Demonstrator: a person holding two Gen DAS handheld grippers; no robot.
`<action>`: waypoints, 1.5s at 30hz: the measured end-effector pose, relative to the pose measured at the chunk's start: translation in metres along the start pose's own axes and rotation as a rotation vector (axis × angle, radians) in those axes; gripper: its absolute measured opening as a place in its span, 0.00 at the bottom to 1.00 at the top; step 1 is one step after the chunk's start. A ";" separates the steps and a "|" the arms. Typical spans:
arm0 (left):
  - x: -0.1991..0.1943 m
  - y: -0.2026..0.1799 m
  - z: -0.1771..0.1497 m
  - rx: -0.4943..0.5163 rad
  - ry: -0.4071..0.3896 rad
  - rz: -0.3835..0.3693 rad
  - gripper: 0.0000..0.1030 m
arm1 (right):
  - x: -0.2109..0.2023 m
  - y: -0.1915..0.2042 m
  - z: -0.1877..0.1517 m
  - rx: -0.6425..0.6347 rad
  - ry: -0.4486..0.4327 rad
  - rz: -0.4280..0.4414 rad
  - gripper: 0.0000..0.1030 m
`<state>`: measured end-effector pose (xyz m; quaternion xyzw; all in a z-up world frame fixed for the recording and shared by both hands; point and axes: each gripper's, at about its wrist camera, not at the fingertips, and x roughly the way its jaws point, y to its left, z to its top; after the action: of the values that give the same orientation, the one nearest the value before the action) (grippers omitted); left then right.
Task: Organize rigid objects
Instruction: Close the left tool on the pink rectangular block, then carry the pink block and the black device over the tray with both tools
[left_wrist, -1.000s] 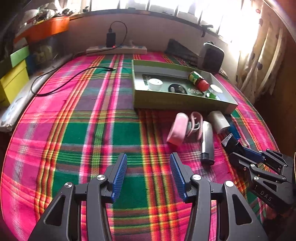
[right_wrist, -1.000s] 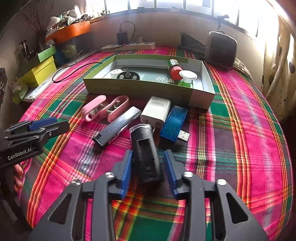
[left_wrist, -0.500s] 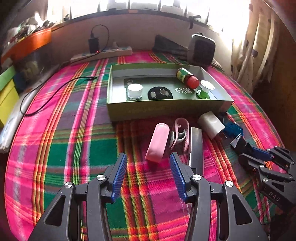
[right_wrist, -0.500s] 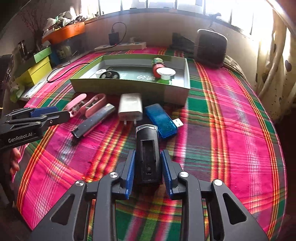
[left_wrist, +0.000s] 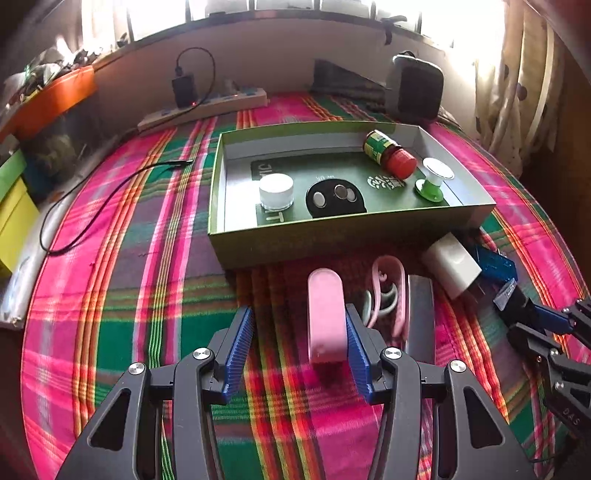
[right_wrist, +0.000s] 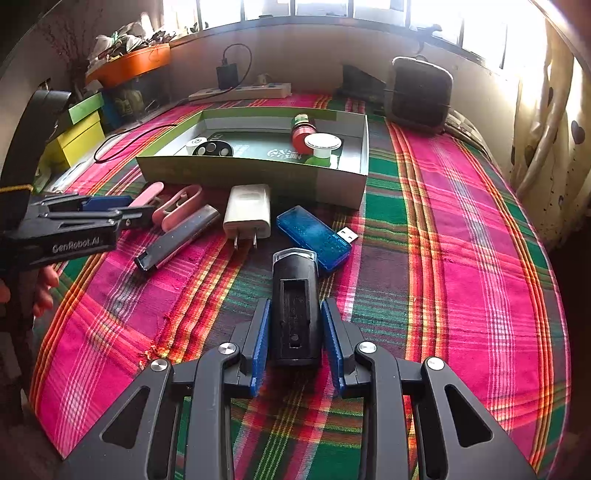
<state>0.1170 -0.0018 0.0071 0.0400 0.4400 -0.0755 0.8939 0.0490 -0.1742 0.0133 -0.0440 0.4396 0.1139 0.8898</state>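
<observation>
Plaid bedspread (right_wrist: 461, 229) is carrying a green box (right_wrist: 258, 173) near the window. Right tool (right_wrist: 295, 332) is clamping the black device (right_wrist: 295, 295), probably box-bound; blue USB stick (right_wrist: 314, 236) sits ahead. Left tool (left_wrist: 299, 347), gaping wide, is straddling the pink case (left_wrist: 327, 317), one pad touching. Bed's right side is offering open room.

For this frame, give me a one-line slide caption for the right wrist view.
Right gripper clamps a black device on the plaid cloth, the green tray beyond.
</observation>
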 end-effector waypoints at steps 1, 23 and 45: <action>0.001 -0.001 0.001 0.007 -0.004 0.006 0.46 | 0.000 0.000 0.000 -0.002 0.000 0.000 0.28; 0.000 0.015 -0.002 -0.051 -0.031 0.030 0.27 | 0.002 0.001 0.002 -0.007 -0.001 -0.004 0.28; -0.002 0.017 -0.003 -0.057 -0.036 0.041 0.17 | 0.002 0.002 0.002 -0.009 -0.001 -0.007 0.28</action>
<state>0.1167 0.0158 0.0071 0.0221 0.4251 -0.0453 0.9038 0.0516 -0.1717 0.0131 -0.0497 0.4383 0.1128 0.8903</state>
